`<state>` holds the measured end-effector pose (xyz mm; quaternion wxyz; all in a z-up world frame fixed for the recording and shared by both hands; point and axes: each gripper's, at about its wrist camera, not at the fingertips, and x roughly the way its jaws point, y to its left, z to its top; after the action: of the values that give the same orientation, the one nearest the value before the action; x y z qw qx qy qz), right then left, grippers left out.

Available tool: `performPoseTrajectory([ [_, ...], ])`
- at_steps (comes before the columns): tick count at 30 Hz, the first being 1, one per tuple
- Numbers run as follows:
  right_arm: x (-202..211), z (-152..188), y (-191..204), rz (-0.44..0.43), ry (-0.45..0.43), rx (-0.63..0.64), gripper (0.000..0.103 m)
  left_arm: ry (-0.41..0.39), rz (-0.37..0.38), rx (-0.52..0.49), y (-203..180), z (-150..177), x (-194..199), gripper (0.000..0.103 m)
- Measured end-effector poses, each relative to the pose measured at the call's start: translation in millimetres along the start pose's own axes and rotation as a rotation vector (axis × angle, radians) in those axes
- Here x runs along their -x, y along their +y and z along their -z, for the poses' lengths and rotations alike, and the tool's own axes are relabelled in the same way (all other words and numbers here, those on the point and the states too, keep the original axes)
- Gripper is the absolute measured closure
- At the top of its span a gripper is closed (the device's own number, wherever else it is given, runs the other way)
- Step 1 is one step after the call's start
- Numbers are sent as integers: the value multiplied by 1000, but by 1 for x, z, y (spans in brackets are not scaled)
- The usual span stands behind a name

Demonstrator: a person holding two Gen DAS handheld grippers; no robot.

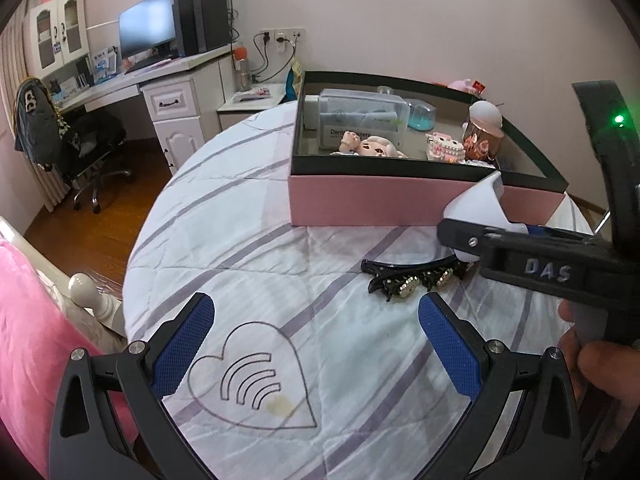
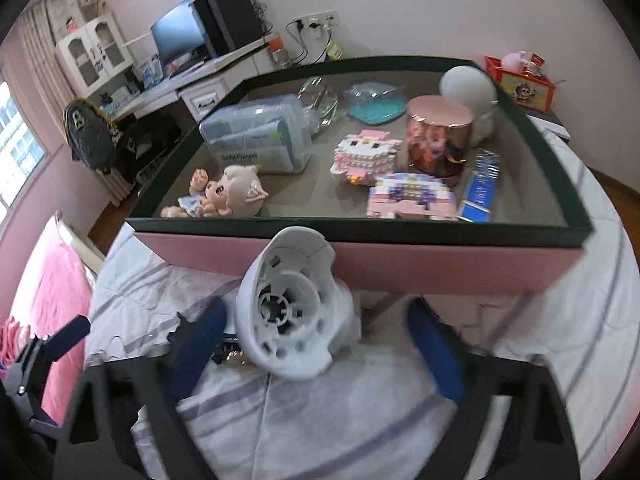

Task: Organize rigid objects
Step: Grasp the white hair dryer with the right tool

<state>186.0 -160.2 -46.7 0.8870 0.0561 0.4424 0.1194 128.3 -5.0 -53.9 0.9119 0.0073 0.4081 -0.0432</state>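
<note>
A pink box [image 1: 360, 200] with a dark rim sits on the quilted bed and holds a doll [image 2: 224, 196], a clear plastic case [image 2: 260, 136], block figures [image 2: 366, 152] and a copper jar [image 2: 438, 136]. A white plastic cup-shaped part [image 2: 292, 312] sits between the fingers of my right gripper [image 2: 316, 340], just in front of the box; it also shows in the left wrist view [image 1: 480, 204]. The fingers stand wide apart, and I cannot tell whether they touch it. My left gripper [image 1: 316, 340] is open and empty above the quilt. A black jewelled hair clip [image 1: 412, 278] lies just beyond it.
A heart drawing [image 1: 256, 376] marks the quilt between my left fingers. A pink pillow [image 1: 24, 340] and bedpost lie to the left. A desk with monitor [image 1: 148, 28] and an office chair [image 1: 80, 140] stand behind. A red box [image 2: 520, 84] sits at the far right.
</note>
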Motion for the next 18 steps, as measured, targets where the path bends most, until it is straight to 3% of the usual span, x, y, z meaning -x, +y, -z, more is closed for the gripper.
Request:
performPoseTrajectory([
  [3,5,4,-3,-7,-15,18,29,4,13,-10,-5,-1,-4,0],
  [5,13,6,-9,-17,-32,11,38,10,26,-14,-9,-3,-7,0],
  [12,40,15,-40,46,-63,-26,38,32,74,-46,-34,-9,-22,0],
  [18,44,15,-54,46,-61,-48,38,39,58,-139,-54,-18,-34,0],
])
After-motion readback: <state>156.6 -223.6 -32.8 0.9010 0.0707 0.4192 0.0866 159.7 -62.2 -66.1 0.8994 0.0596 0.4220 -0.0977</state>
